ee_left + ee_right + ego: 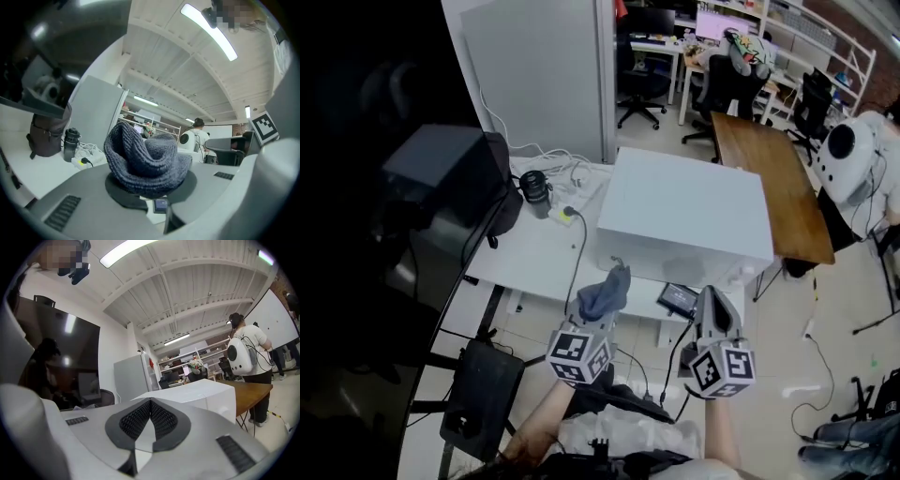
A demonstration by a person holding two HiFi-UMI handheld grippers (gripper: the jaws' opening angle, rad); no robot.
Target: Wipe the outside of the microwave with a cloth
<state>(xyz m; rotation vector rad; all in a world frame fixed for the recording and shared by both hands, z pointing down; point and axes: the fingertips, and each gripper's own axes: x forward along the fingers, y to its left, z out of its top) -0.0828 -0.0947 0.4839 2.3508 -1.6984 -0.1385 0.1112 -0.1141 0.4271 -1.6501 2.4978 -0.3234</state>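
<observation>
The white microwave [684, 214] stands on a white table [525, 253], seen from above in the head view. My left gripper [609, 283] is shut on a grey-blue knitted cloth [605, 293], held in front of the microwave's near left corner without touching it. The left gripper view shows the cloth [145, 161] bunched up between the jaws. My right gripper [710, 302] is shut and empty, just before the microwave's front right. In the right gripper view the microwave [194, 392] lies beyond the closed pads [161, 418].
On the table's left are a dark bag [492, 187], a black cup [534, 187], white cables and a power strip [562, 215]. A wooden table [769, 183] stands to the right, office chairs behind. A person with a white backpack [243, 355] stands far right.
</observation>
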